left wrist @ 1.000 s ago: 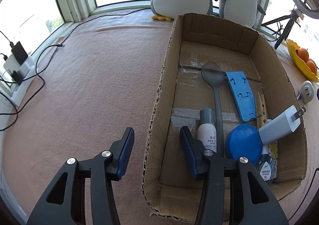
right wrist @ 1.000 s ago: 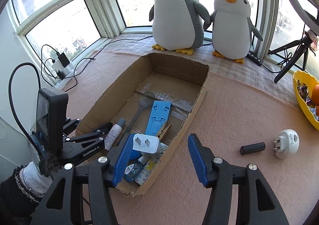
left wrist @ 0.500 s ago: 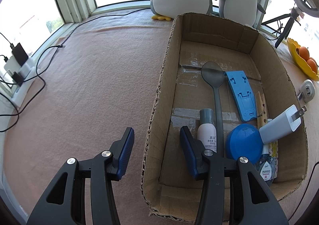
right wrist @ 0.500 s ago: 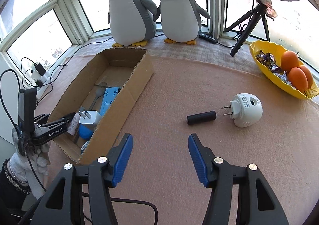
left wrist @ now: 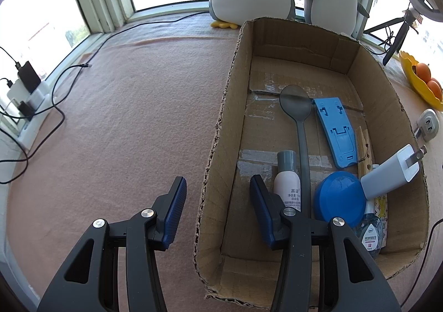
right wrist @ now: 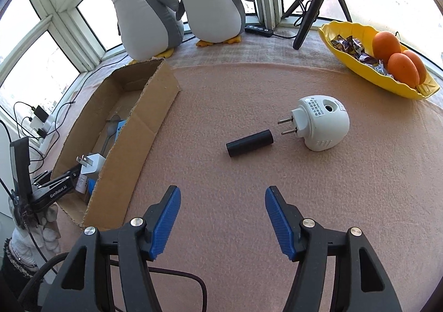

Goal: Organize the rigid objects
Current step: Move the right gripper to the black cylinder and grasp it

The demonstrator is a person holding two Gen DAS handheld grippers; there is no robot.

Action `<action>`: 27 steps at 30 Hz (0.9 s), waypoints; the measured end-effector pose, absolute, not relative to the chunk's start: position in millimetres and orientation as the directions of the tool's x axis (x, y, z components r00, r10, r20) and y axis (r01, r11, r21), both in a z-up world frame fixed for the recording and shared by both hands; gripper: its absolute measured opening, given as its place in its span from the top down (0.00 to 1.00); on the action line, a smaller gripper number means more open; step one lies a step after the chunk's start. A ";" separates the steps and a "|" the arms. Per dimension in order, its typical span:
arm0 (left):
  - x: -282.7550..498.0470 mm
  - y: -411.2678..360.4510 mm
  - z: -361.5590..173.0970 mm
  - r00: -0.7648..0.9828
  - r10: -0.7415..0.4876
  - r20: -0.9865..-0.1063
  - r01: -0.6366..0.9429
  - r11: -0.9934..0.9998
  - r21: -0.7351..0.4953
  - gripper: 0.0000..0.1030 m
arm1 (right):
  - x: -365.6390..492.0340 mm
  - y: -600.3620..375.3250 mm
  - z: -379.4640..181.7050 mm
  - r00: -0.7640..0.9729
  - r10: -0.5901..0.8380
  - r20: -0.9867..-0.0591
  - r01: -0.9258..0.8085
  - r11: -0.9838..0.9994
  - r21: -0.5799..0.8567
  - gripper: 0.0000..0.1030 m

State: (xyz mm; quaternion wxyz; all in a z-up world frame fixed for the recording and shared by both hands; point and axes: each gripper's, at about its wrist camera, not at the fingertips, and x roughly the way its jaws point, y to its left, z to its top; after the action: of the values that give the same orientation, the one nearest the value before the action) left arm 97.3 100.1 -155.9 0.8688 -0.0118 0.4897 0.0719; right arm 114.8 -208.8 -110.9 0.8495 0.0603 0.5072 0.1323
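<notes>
A cardboard box (left wrist: 368,68) holds a grey spoon (left wrist: 296,107), a blue plastic holder (left wrist: 336,129), a white bottle (left wrist: 288,182), a blue lid (left wrist: 339,198), a white charger (left wrist: 390,173) and a clothespin (left wrist: 364,143). My left gripper (left wrist: 216,181) straddles the box's left wall with a gap on both sides. On the pink cloth to the right of the box lie a black cylinder (right wrist: 249,143) and a white plug-in device (right wrist: 324,125). My right gripper (right wrist: 223,190) hovers just short of the cylinder; its jaws are opening with nothing between them.
Two plush penguins (right wrist: 155,7) stand at the window behind the box. A yellow bowl (right wrist: 360,71) with oranges and sweets sits at the far right beside a tripod (right wrist: 307,10). Cables and chargers (left wrist: 25,90) lie along the left edge.
My right gripper has swung from over the box to the cloth on its right and come lower toward the black cylinder, its jaws a little wider. The left gripper has not moved.
</notes>
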 end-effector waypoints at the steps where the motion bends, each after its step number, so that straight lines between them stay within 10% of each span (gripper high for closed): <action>1: 97.3 100.0 -156.0 0.510 0.113 -0.853 -0.136 0.989 0.050 0.54 | 116.8 -208.1 -111.5 0.451 0.284 -0.846 -0.151 0.959 0.241 0.42; 27: 97.3 98.8 -156.8 0.514 0.107 -0.851 -0.140 0.989 0.040 0.54 | 185.9 -227.4 -149.9 0.382 0.249 -0.890 0.220 0.911 0.350 0.45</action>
State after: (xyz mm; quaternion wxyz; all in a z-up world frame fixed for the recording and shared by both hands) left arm 97.3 98.8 -156.8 0.8698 -0.0169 0.4879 0.0709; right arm 185.9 -227.4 -149.9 0.8040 0.2110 0.5559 0.0092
